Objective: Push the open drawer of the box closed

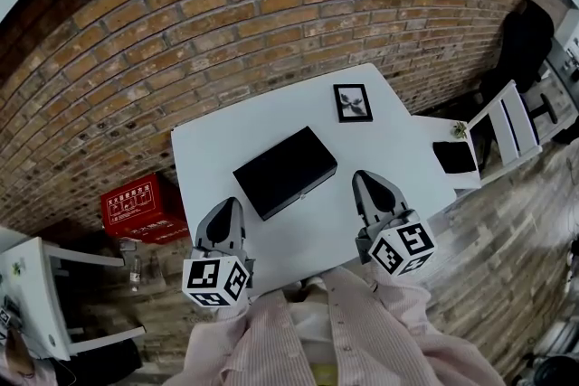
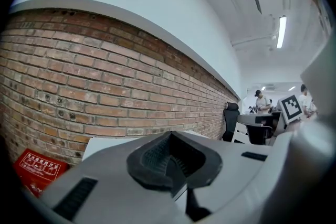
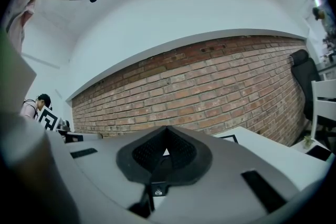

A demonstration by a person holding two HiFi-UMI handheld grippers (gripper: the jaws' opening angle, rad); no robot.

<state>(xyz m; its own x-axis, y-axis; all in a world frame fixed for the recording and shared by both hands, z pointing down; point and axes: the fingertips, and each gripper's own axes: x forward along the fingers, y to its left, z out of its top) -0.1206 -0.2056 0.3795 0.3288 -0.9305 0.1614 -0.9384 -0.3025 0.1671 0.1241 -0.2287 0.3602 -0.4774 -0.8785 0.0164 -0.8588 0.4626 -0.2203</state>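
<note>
A flat black box (image 1: 285,171) lies at an angle in the middle of the white table (image 1: 217,149). Whether its drawer stands out I cannot tell from the head view. My left gripper (image 1: 226,206) hovers at the table's near edge, just left of the box and apart from it, jaws together and empty. My right gripper (image 1: 365,179) is to the right of the box, also apart from it, jaws shut on nothing. In both gripper views the shut jaws (image 2: 170,157) (image 3: 166,150) hide the box; only brick wall and table edge show.
A small black picture frame (image 1: 353,101) stands at the table's far side. A red case (image 1: 140,208) sits on the floor at the left. On the right are a low white table (image 1: 434,136) with a black pad (image 1: 454,156) and a white chair (image 1: 507,127). A brick wall is beyond.
</note>
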